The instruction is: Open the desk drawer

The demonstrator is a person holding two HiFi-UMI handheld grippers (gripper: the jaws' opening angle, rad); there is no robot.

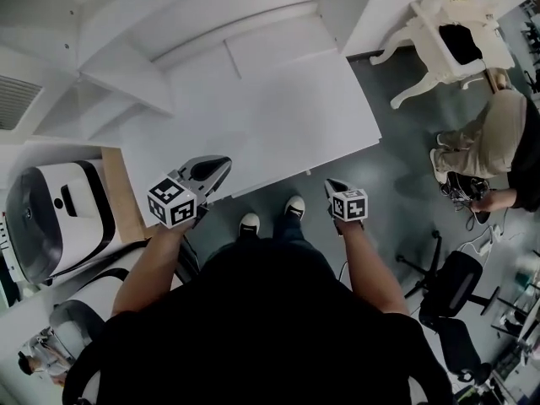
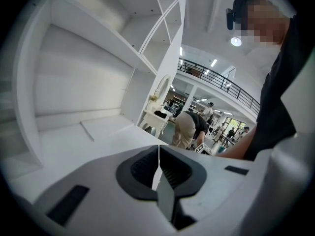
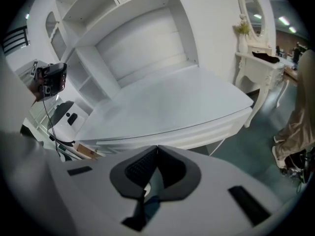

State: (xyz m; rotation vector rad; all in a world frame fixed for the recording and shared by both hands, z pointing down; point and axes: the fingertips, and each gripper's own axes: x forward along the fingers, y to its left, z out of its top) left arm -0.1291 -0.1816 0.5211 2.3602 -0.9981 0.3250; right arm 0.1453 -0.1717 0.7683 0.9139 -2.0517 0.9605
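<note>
left gripper [image 1: 221,169] and right gripper [image 1: 333,186] hang with jaws pressed together, empty, just short of the white surface [image 1: 278,108], its drawer [image 3: 197,134] shut under the front edge; with no handle showing, a blind reach could skid off.

The smooth, plain white flat-topped desk [image 1: 278,116] stands over a dark grey floor [image 1: 396,184]. The pale grey plastic left gripper [image 1: 221,165] and right gripper [image 1: 332,185] have black ribbed pads [image 2: 142,168] and cubes [image 1: 171,201] patterned with black-and-white squares. The padded swivel office chair [image 1: 456,285] is black.
</note>
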